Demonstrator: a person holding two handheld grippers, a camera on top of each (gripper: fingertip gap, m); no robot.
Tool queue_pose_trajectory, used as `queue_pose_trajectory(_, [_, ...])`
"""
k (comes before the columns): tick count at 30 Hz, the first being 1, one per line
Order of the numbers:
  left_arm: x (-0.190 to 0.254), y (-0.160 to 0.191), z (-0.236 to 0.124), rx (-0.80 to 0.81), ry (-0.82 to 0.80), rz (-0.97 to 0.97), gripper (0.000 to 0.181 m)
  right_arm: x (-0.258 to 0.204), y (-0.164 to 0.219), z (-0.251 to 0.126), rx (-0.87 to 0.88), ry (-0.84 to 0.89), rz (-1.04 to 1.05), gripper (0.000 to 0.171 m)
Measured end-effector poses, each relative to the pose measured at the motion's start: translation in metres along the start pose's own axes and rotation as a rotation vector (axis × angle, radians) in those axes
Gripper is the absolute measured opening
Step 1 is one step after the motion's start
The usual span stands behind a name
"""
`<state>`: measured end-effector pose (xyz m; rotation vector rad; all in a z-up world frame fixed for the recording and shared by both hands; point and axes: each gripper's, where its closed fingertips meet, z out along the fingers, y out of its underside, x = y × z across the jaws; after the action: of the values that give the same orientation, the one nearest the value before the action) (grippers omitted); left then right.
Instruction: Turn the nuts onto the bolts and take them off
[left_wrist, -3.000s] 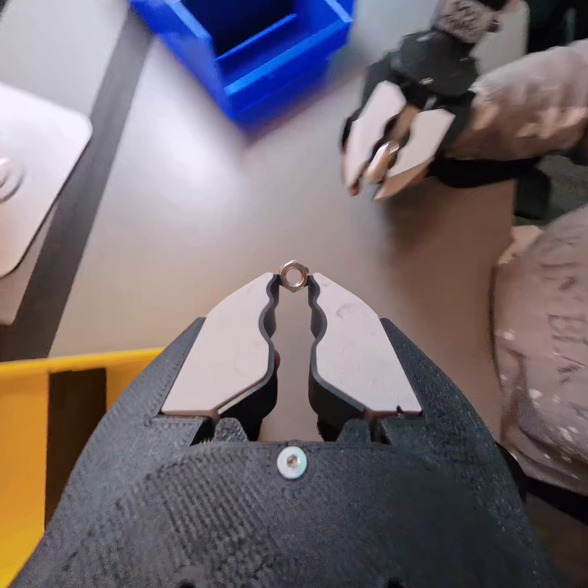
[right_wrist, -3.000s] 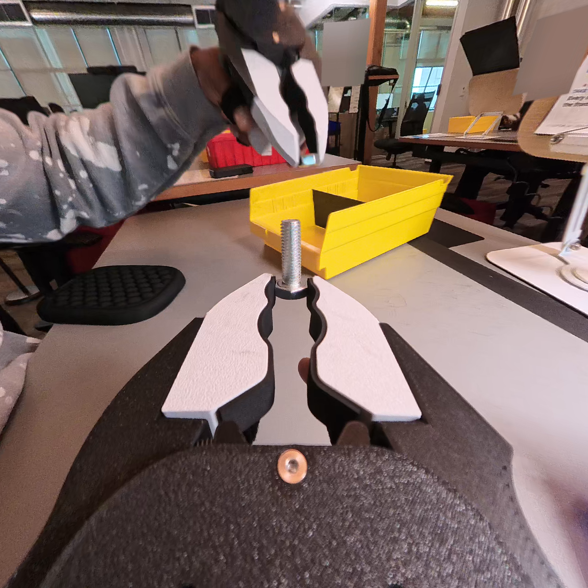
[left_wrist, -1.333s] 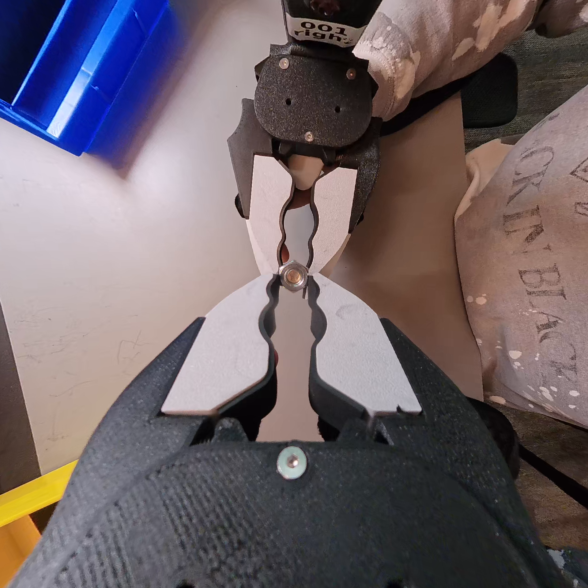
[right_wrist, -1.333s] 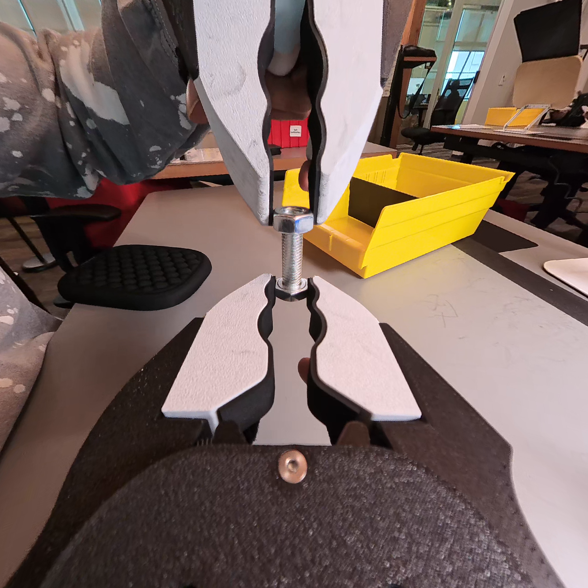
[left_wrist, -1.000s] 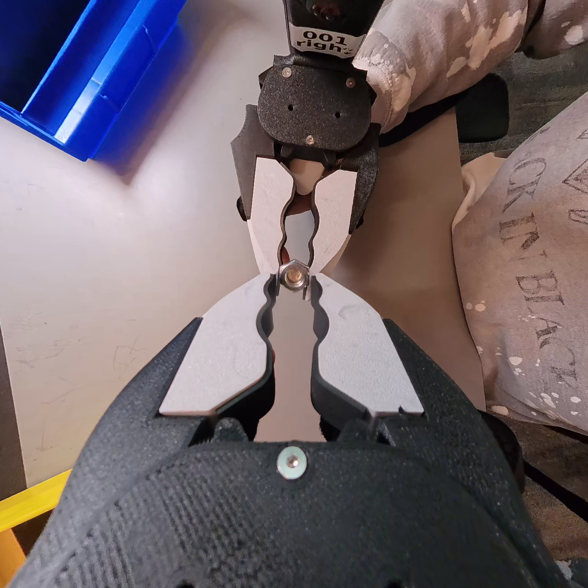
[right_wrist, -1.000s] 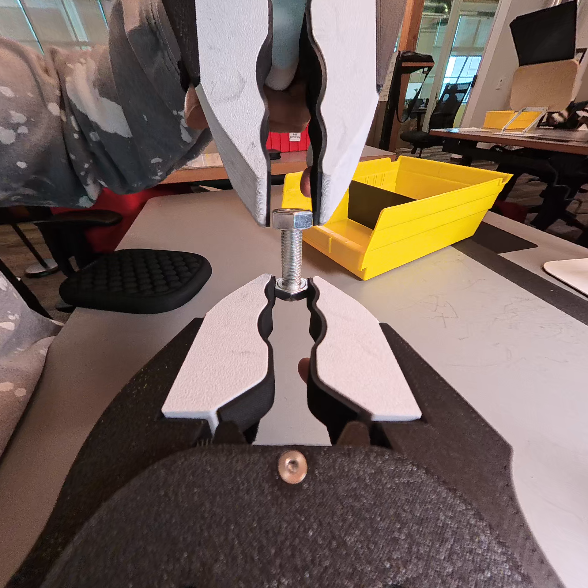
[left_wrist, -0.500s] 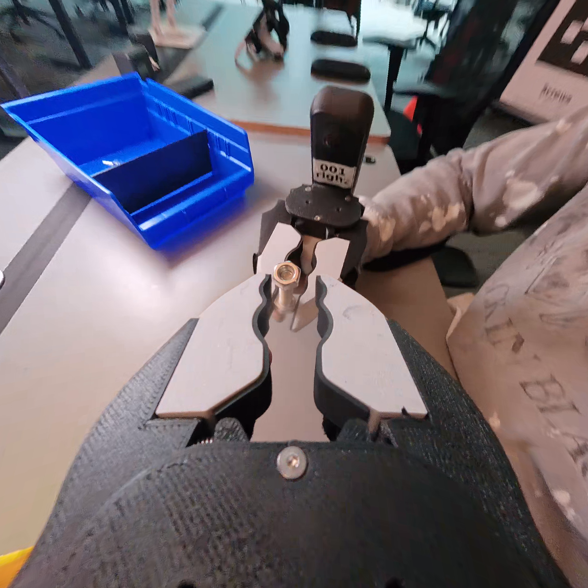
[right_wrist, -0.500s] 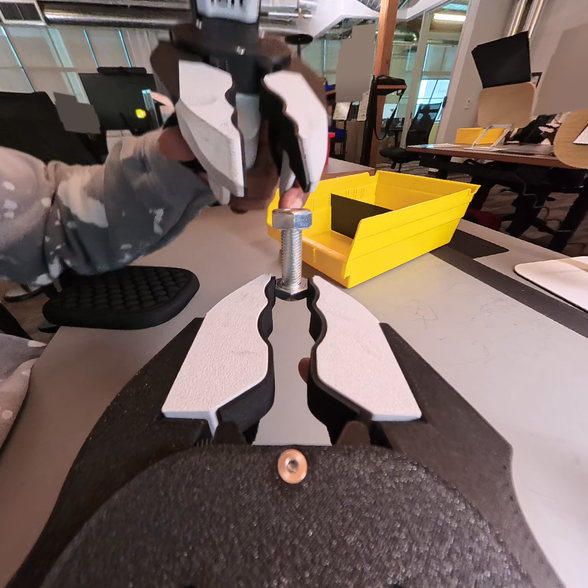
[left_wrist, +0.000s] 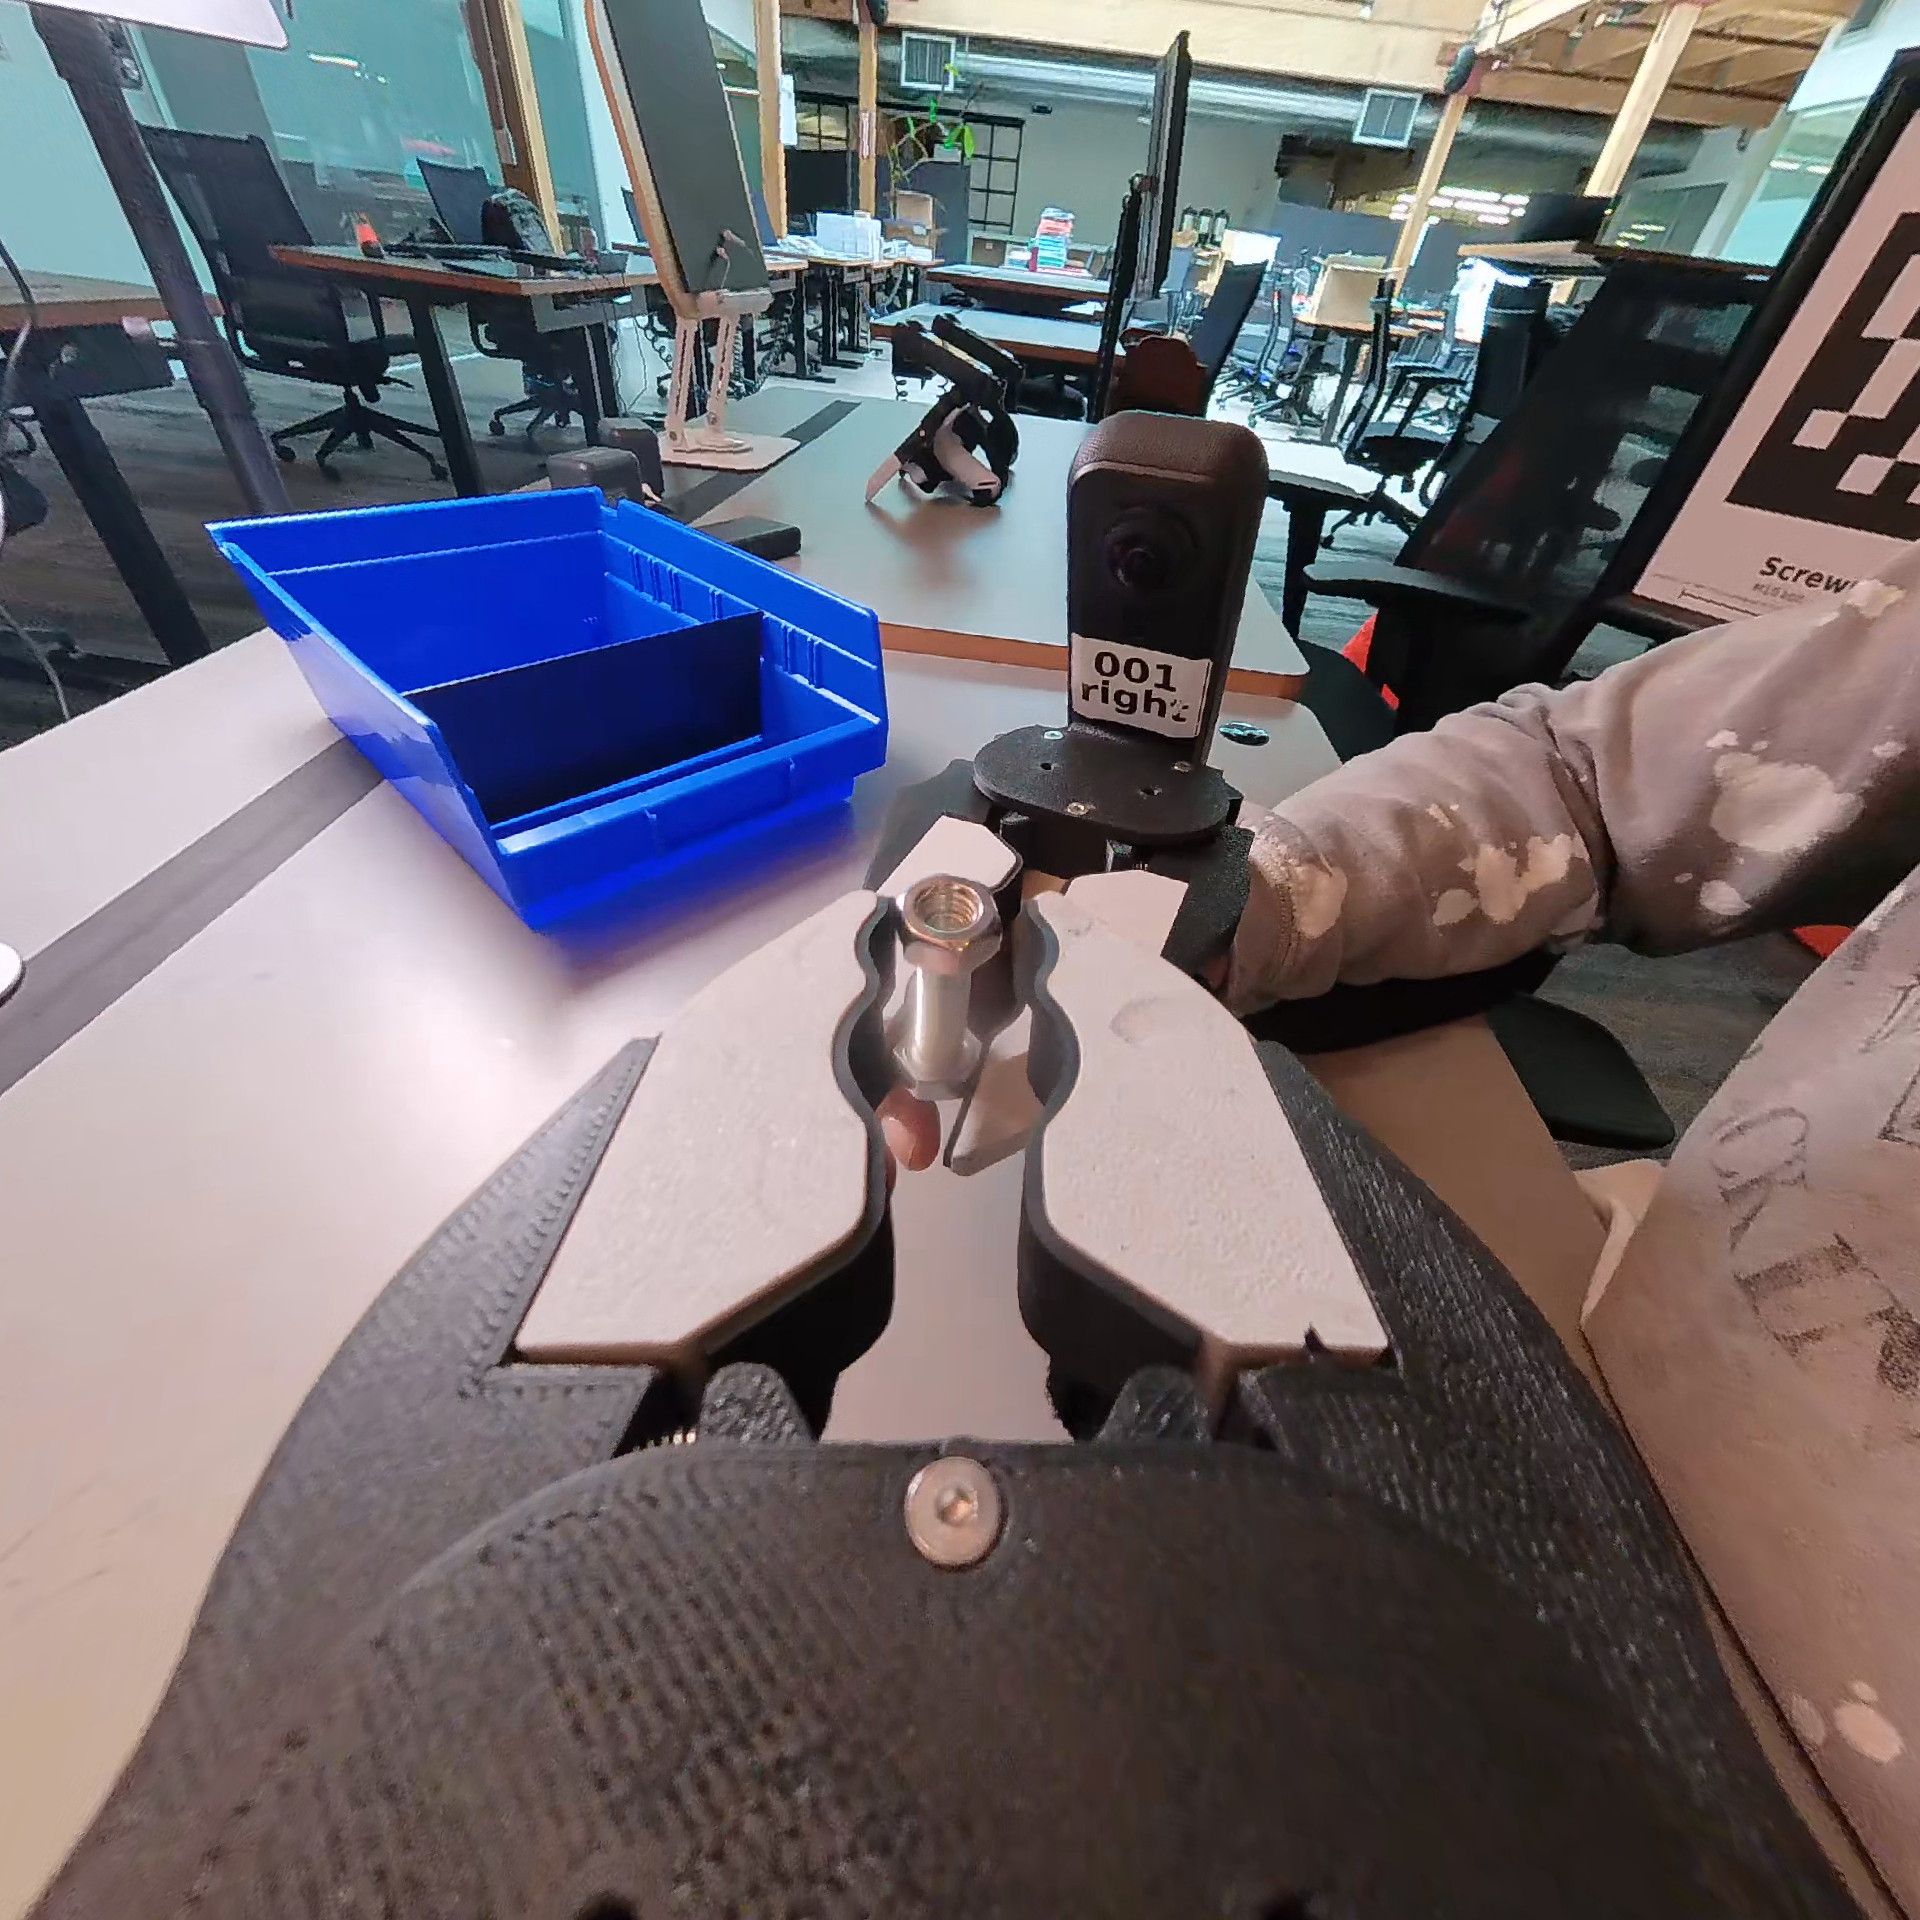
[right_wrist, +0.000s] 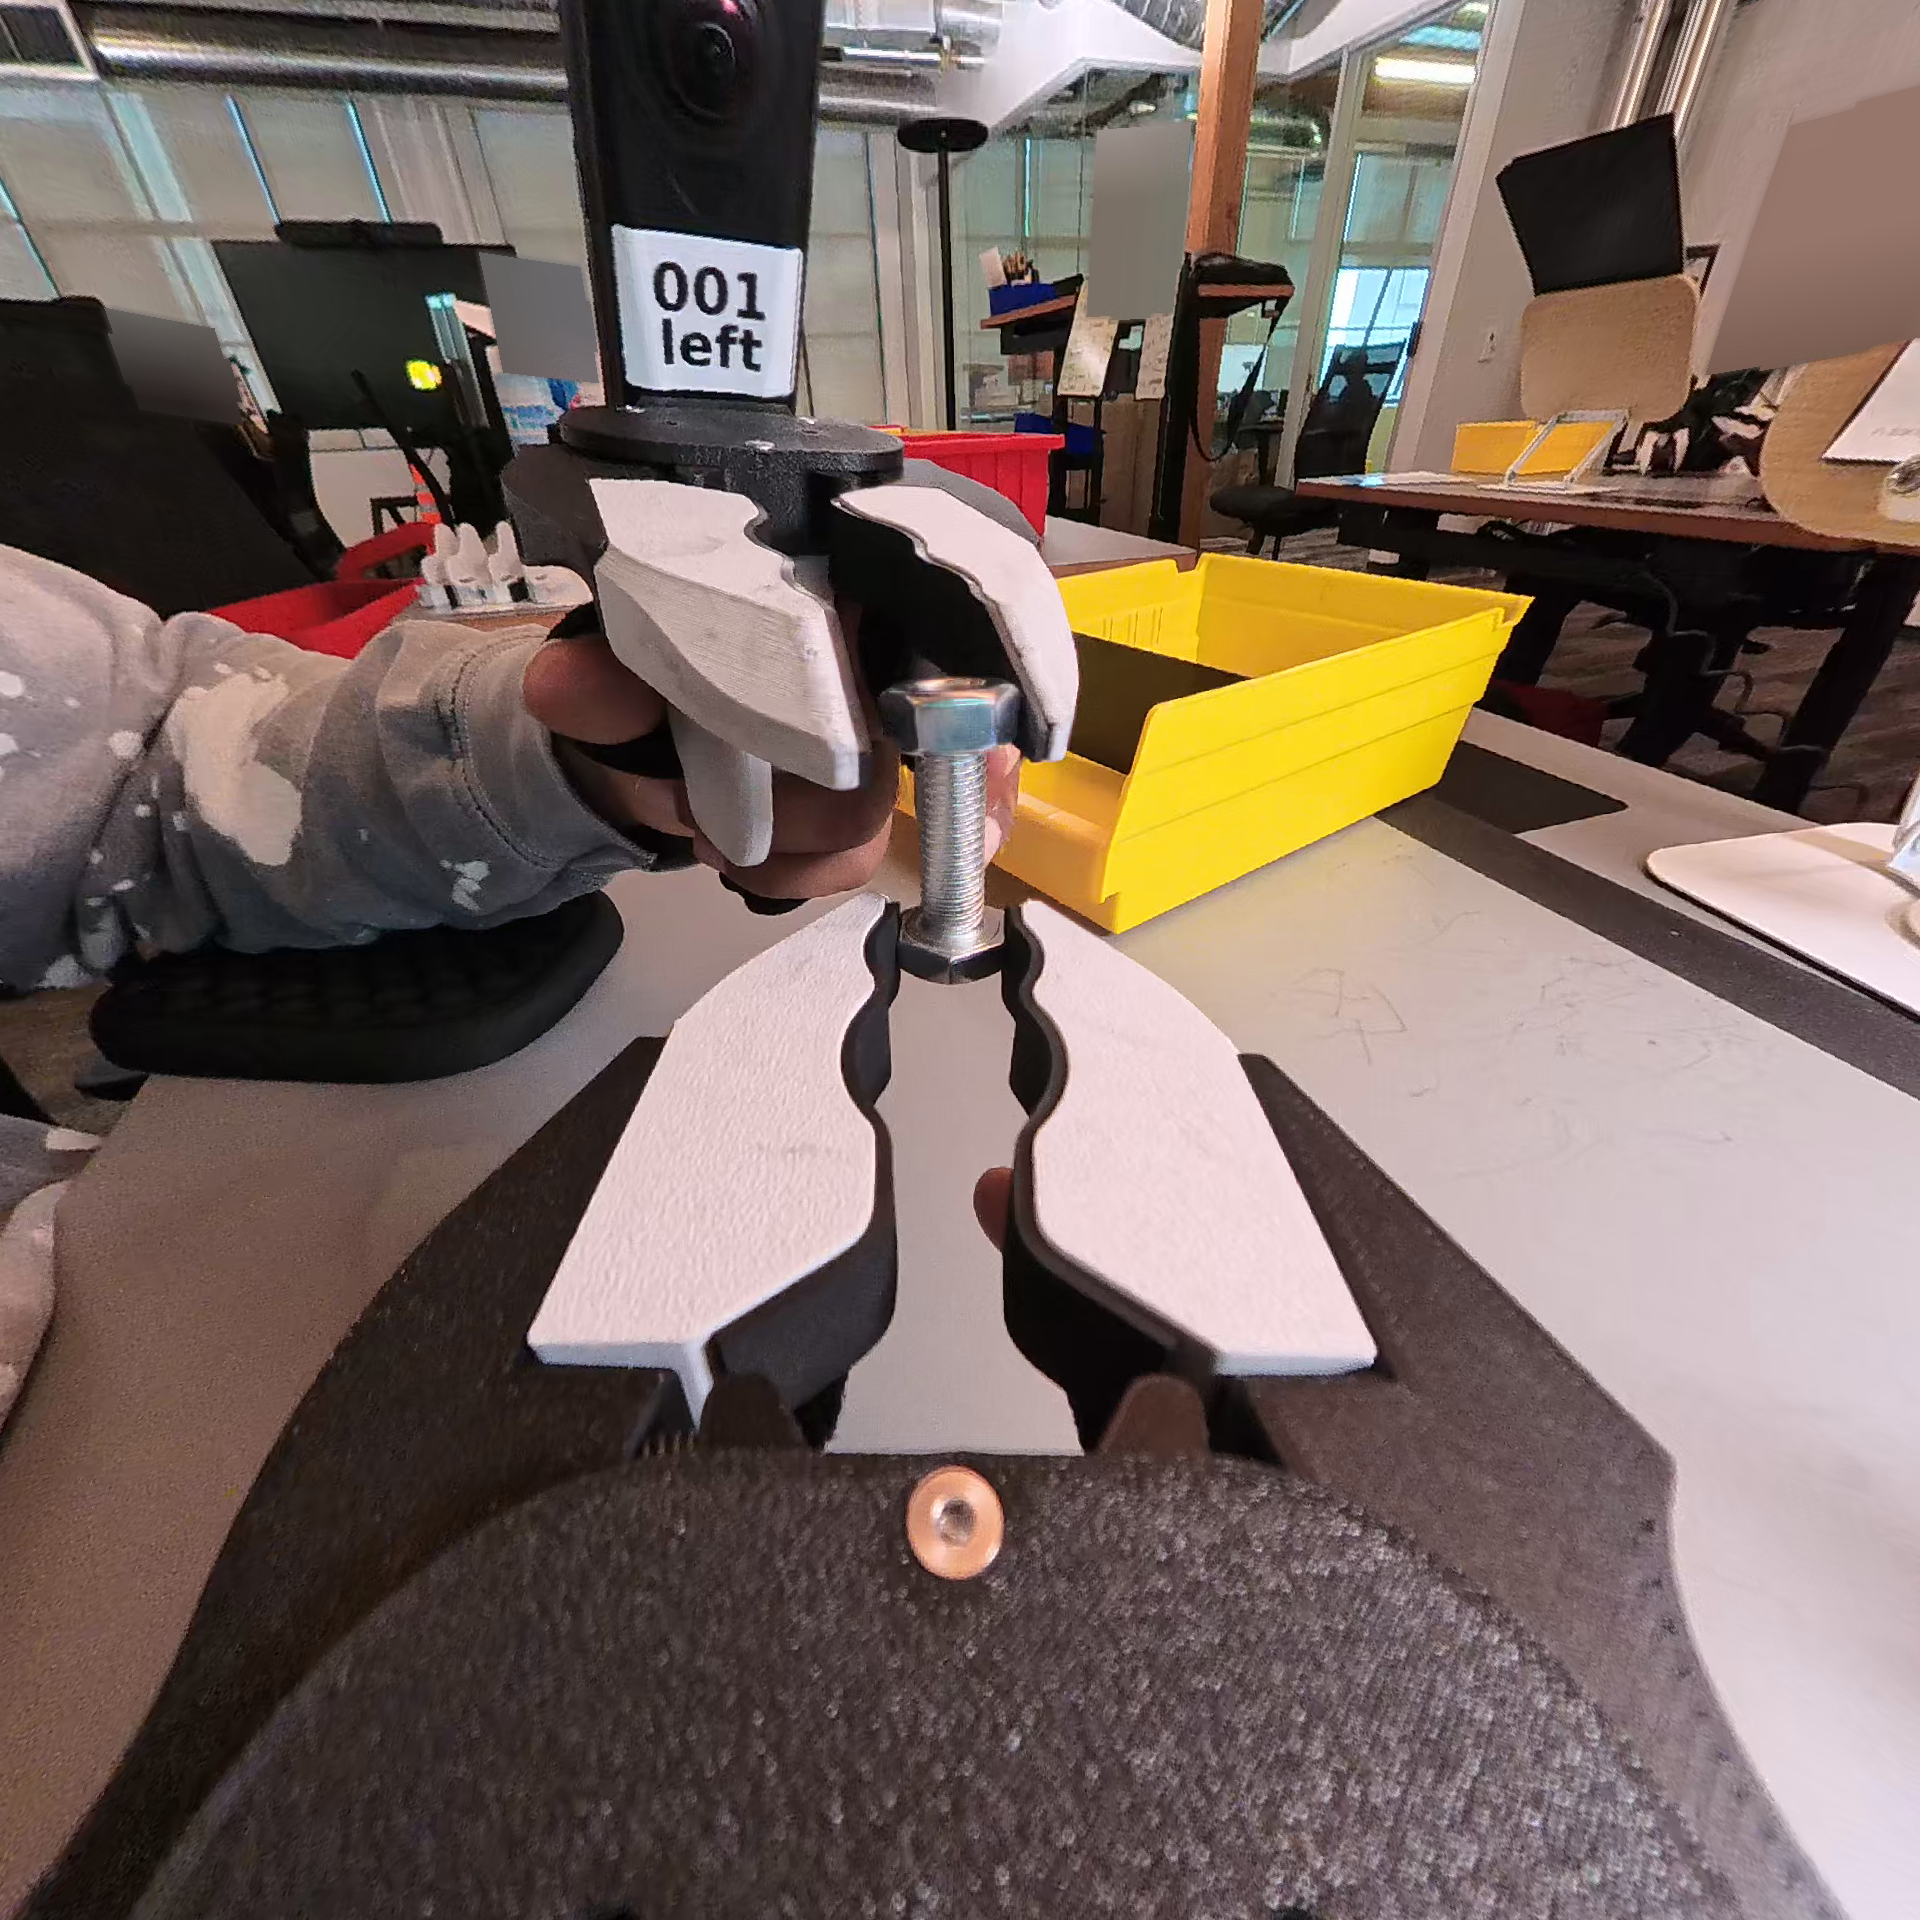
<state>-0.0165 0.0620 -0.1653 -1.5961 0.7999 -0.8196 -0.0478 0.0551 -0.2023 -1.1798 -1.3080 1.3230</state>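
Right gripper (right_wrist: 951, 940): you have it clamped on the bolt (right_wrist: 954, 842) head, shank upright above the table (right_wrist: 1403, 1039).
Nut (right_wrist: 948, 715): sits on the bolt's top end.
Left gripper (left_wrist: 951, 914): your fingers stand slightly apart around the nut; whether they touch it, you cannot tell.

A threaded steel bolt (right_wrist: 954, 831) stands upright over the grey table (right_wrist: 1455, 1091), a hexagonal steel nut (right_wrist: 948, 715) on top; a yellow plastic bin (right_wrist: 1278, 717) sits behind, to its right.

An open-plan office. Rows of desks (left_wrist: 499, 270) and rolling chairs (left_wrist: 301, 312) fill it. Monitors (right_wrist: 1590, 208) stand about.
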Motion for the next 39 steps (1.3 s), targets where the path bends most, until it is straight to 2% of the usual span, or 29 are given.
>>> queue_pose_trajectory(6, [-0.007, 0.003, 0.001, -0.021, -0.064, 0.009, 0.019, 0.004, 0.004, 0.000, -0.016, 0.012, 0.007, 0.019])
queue_pose_trajectory(15, [-0.017, 0.013, 0.000, -0.160, -0.208, 0.017, 0.019, 0.015, 0.012, 0.001, -0.082, 0.122, -0.064, 0.019])
queue_pose_trajectory(18, [-0.015, 0.013, 0.000, -0.161, -0.195, 0.017, 0.019, 0.013, 0.012, 0.002, -0.076, 0.115, -0.052, 0.019])
queue_pose_trajectory(26, [0.024, -0.003, -0.009, -0.076, 0.105, -0.007, 0.019, -0.027, -0.008, 0.000, 0.054, -0.161, 0.021, 0.019])
queue_pose_trajectory(33, [0.067, -0.003, -0.025, -0.076, 0.403, 0.013, 0.019, -0.076, -0.013, -0.006, 0.042, -0.462, 0.047, 0.018])
queue_pose_trajectory(39, [0.084, -0.001, -0.034, -0.041, 0.566, -0.025, 0.019, -0.097, -0.013, -0.006, 0.036, -0.550, 0.031, 0.018])
